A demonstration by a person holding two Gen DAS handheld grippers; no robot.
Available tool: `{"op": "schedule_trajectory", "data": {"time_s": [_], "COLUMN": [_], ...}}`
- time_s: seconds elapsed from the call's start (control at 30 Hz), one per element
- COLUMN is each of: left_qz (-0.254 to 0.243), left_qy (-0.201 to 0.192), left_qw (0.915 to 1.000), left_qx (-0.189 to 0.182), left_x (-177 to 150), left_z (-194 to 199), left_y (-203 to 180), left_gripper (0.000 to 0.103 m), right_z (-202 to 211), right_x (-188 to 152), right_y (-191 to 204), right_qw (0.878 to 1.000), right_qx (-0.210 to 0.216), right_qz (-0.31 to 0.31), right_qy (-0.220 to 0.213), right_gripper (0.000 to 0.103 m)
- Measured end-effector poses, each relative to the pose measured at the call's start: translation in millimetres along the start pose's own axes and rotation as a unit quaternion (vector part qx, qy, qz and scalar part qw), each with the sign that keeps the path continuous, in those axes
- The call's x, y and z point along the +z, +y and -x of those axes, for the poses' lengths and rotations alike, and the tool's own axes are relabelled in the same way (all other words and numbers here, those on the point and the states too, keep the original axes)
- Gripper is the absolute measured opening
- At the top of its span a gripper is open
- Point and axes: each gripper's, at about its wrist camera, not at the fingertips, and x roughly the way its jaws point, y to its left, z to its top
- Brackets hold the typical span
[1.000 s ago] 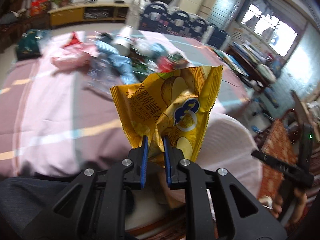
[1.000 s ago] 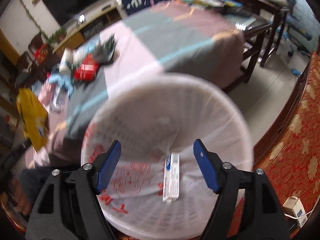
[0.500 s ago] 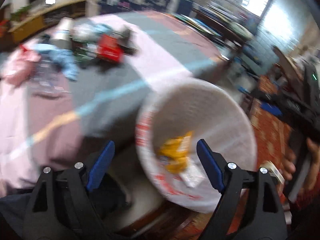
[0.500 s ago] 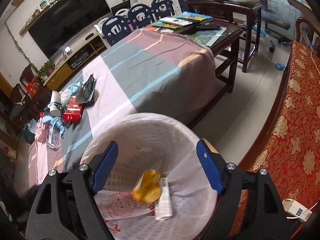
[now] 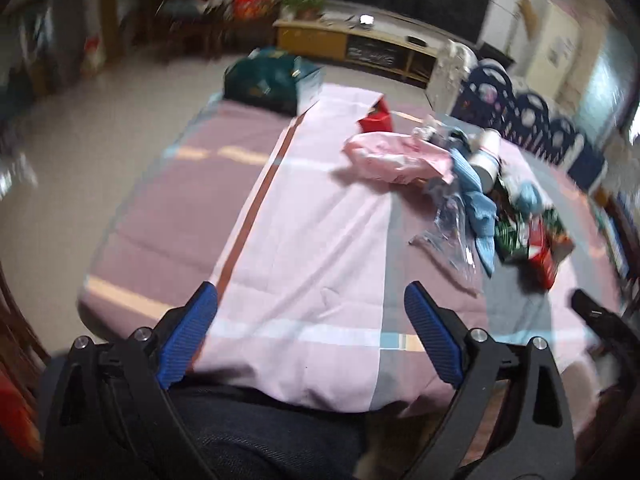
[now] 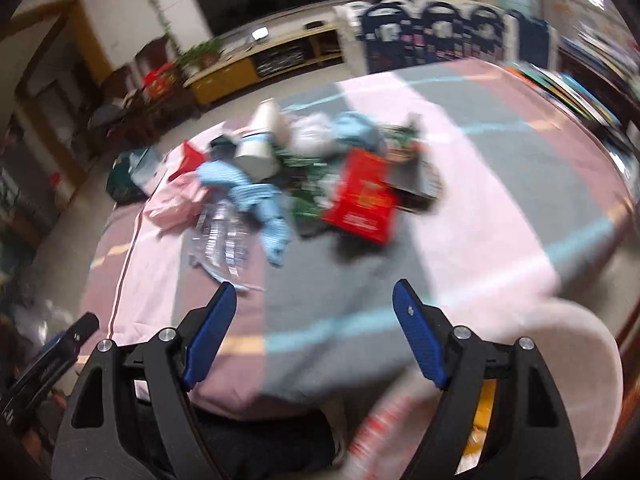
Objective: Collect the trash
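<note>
While both grippers hang over the cloth-covered worktop [image 6: 500, 216], the white bin [image 6: 576, 344] shows only at the lower right of the right wrist view, below the worktop edge. Something yellow [image 6: 482, 408] lies inside it; blur hides the rest of its contents. The trash [image 6: 304, 184] lies heaped on the worktop, well ahead of both grippers: a red box [image 6: 362, 200], a white cup [image 6: 260, 140] on its side, a pink bag [image 5: 394, 156], blue cloth-like pieces [image 5: 478, 204], clear wrappers [image 6: 220, 240] and green wrappers [image 6: 308, 196]. The left gripper [image 5: 310, 334] has its jaws opening with nothing between them. The right gripper [image 6: 314, 336] has its jaws apart and empty.
</note>
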Motion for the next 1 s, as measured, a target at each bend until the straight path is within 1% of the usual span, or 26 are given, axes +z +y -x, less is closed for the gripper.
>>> {"op": "schedule_trajectory", "data": {"time_s": [0.07, 0.13, 0.23, 0.3, 0.33, 0.37, 0.4, 0.43, 0.5, 0.53, 0.63, 0.67, 0.73, 0.8, 0.87, 0.9, 0.97, 1.0], "left_qz": [0.050, 0.090, 0.138, 0.161, 0.163, 0.163, 0.162, 0.165, 0.182, 0.198, 0.240, 0.248, 0.255, 0.252, 0.247, 0.245, 0.245, 0.246], "left_qy": [-0.014, -0.028, -0.036, -0.043, -0.044, -0.043, -0.040, -0.036, -0.030, -0.025, -0.013, -0.010, -0.006, -0.006, -0.009, -0.009, -0.007, -0.004], "left_qw": [0.9985, 0.9949, 0.9875, 0.9830, 0.9826, 0.9826, 0.9825, 0.9820, 0.9786, 0.9750, 0.9653, 0.9633, 0.9617, 0.9630, 0.9645, 0.9650, 0.9652, 0.9649], "left_qx": [-0.018, -0.035, -0.067, -0.076, -0.077, -0.079, -0.081, -0.085, -0.092, -0.098, -0.103, -0.102, -0.101, -0.097, -0.094, -0.093, -0.092, -0.092], "left_x": [1, 3, 2, 2, 2, 3, 4, 4, 3, 3, -1, -1, -2, -2, -2, -2, -2, -2], "left_z": [0, 0, 1, 2, 3, 2, 1, 0, -3, -5, -10, -11, -12, -12, -11, -11, -12, -12], "left_y": [26, 41, 62, 67, 68, 68, 65, 66, 70, 75, 88, 91, 92, 90, 89, 88, 88, 88], "left_gripper": [0.094, 0.094, 0.094, 0.096, 0.096, 0.096, 0.096, 0.096, 0.096, 0.096, 0.097, 0.097, 0.097, 0.097, 0.097, 0.097, 0.097, 0.097], "right_z": [-29, -58, -99, -118, -127, -130, -129, -129, -127, -124, -115, -112, -107, -105, -102, -100, -92, -87], "right_x": [14, 27, 38, 39, 39, 39, 37, 35, 31, 28, 18, 14, 6, -4, -12, -15, -17, -17], "right_y": [29, 51, 77, 80, 81, 80, 80, 82, 86, 90, 97, 99, 102, 112, 122, 125, 126, 124], "right_qw": [1.000, 0.999, 0.997, 0.996, 0.995, 0.996, 0.996, 0.996, 0.994, 0.993, 0.991, 0.990, 0.986, 0.981, 0.975, 0.972, 0.969, 0.969], "right_qx": [0.005, 0.015, -0.011, -0.027, -0.030, -0.021, -0.010, -0.004, 0.004, 0.012, 0.037, 0.050, 0.081, 0.111, 0.130, 0.145, 0.174, 0.183], "right_qz": [0.022, 0.032, 0.053, 0.052, 0.048, 0.042, 0.039, 0.042, 0.058, 0.065, 0.082, 0.082, 0.079, 0.087, 0.101, 0.104, 0.096, 0.088], "right_qy": [0.015, 0.034, 0.059, 0.071, 0.079, 0.081, 0.080, 0.082, 0.092, 0.094, 0.101, 0.106, 0.122, 0.136, 0.146, 0.150, 0.148, 0.140], "right_gripper": [0.079, 0.079, 0.079, 0.079, 0.078, 0.075, 0.064, 0.047, 0.031, 0.026, 0.020, 0.019, 0.019, 0.019, 0.019, 0.022, 0.040, 0.057]}}
